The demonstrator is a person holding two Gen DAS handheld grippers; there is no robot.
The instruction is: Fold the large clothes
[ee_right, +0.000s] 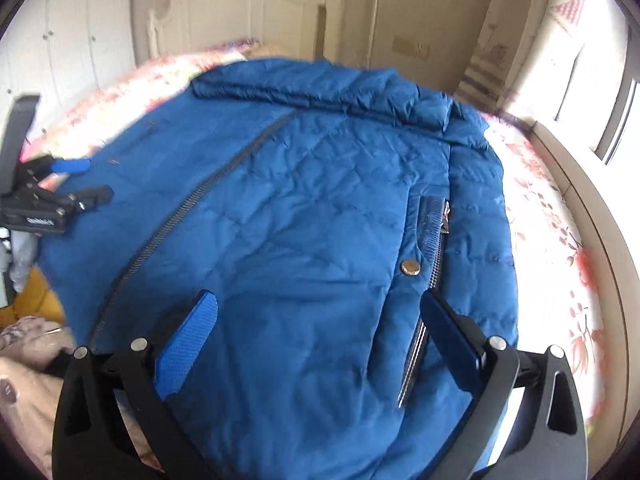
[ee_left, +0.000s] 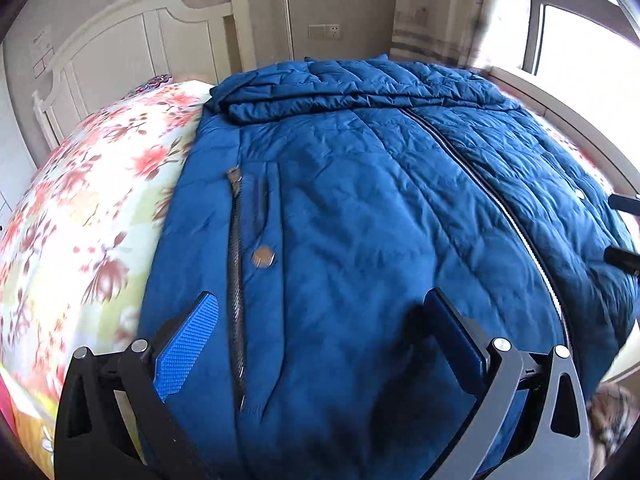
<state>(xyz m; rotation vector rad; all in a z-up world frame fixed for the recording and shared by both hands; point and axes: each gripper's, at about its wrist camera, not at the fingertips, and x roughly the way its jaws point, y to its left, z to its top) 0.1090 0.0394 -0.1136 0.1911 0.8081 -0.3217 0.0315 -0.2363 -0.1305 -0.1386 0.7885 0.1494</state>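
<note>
On the bed [ee_left: 80, 208] with its flowered cover, a blue quilted jacket [ee_left: 360, 200] lies spread front up, zipped down the middle, sleeves folded across the top near the white headboard [ee_left: 132, 40]. A zipped pocket [ee_left: 236, 272] with a brass snap [ee_left: 262, 258] sits on each side. The left gripper [ee_left: 320, 320] and right gripper [ee_right: 320, 320] hover above the hem, jaws wide apart, holding nothing.

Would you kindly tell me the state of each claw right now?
Left claw: open, holding nothing, above the blue jacket.
Right claw: open, holding nothing, above the same jacket.
</note>
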